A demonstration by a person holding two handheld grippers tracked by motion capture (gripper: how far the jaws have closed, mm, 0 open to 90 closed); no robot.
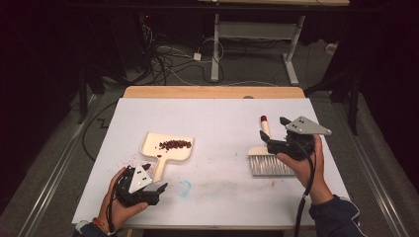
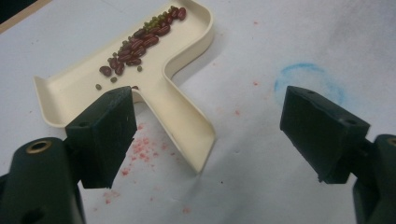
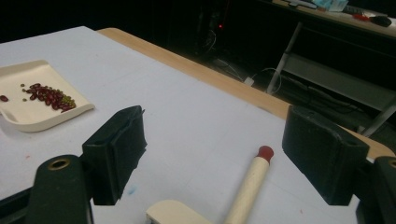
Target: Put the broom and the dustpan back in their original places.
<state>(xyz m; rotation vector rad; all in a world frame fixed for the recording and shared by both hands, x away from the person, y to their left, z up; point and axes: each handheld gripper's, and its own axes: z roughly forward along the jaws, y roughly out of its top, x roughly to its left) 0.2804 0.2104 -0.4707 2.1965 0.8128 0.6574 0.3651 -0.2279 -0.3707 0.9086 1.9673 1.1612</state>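
Cream dustpan [image 1: 167,148] with beans [image 1: 174,144] lies left of centre on the tabletop [image 1: 217,118], its handle running toward the wide-open left tongs [image 1: 154,190]; right tongs [image 1: 272,129], also wide, hover over the brush [image 1: 267,155].

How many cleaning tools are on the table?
2: the cream dustpan with beans lies at the left, and the hand brush lies at the right.

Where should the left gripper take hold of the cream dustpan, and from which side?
Probably the flat handle, the narrow strip running from the dustpan toward the person. Its near end already lies between the open jaws of the left gripper, so coming from the person's side and closing across its raised edges keeps the beans level.
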